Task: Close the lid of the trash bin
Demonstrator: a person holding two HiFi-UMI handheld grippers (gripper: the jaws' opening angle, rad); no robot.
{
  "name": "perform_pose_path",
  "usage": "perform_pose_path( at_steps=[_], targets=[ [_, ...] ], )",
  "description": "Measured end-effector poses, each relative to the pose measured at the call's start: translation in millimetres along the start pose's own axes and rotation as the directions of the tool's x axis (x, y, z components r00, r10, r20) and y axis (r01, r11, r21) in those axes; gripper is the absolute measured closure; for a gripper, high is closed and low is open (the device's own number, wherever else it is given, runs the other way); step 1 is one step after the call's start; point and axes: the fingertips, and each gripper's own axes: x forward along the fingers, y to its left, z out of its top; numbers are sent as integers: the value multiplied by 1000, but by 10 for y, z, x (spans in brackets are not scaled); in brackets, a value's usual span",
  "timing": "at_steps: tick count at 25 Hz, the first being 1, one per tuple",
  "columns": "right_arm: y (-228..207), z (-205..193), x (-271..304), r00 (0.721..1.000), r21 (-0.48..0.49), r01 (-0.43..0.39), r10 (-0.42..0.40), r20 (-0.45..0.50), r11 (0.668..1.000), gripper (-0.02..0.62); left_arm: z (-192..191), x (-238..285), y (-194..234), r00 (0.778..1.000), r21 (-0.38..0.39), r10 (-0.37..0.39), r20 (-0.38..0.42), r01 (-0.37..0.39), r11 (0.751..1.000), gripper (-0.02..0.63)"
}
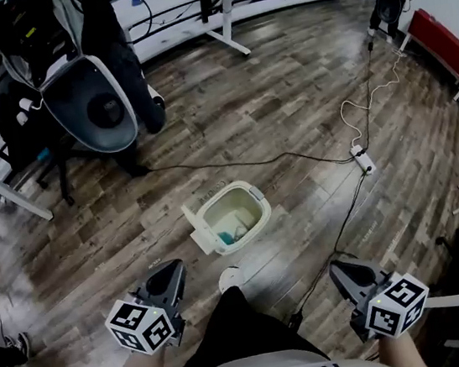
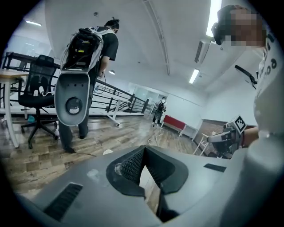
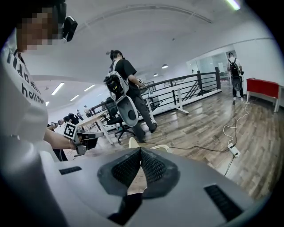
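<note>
Looking steeply down at trash bin (image 1: 254, 194), open, on wood floor (image 1: 286, 102) straight ahead, just beyond white shoe (image 1: 230, 278). Hanging off bin's near-left edge, swung right out: lid (image 1: 200, 235), pale like the bin. Inside, something teal and white, too small to name

Holding left gripper (image 1: 171, 277) low at left, well short of the bin. In left gripper view, jaw tips pressed together, nothing pinched. Same for right gripper (image 1: 338, 271) at right: in right gripper view, tips closed onto each other, empty. Not touching bin or lid with either

Key relation: forward and inward from both grippers, and well below them at floor level. Slightly right of left gripper's line, further left of right gripper's. Nearer to left gripper, with the open lid on that same side. Hinge apparently along bin's left edge, running near to far, so probably a catch under the lid's outer left edge, then a swing up and over to the right. Judged easier with left gripper, after a long drop toward the floor. Closing not yet begun

Also around: black cable (image 1: 210, 166) across floor behind bin, power strip (image 1: 363, 159) to the right, another person (image 1: 124, 66) with backpack gear far left, well apart from the bin
</note>
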Motion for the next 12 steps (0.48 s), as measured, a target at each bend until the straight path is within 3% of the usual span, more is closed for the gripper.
perform_pose_path(
  at_steps=[5, 9, 12],
  targets=[
    [-212, 252, 282, 999, 27, 38, -37, -19, 999, 588, -309, 446, 419, 987, 36, 11, -158, -5, 999, 600],
    [-278, 371, 607, 997, 22, 41, -39, -66, 999, 588, -646, 684, 851, 953, 22, 74, -295, -71, 997, 600],
    [-311, 462, 806, 995, 19, 35, -33, -89, 999, 588, -836, 870, 1004, 918, 53, 73, -391, -56, 997, 600]
  ],
)
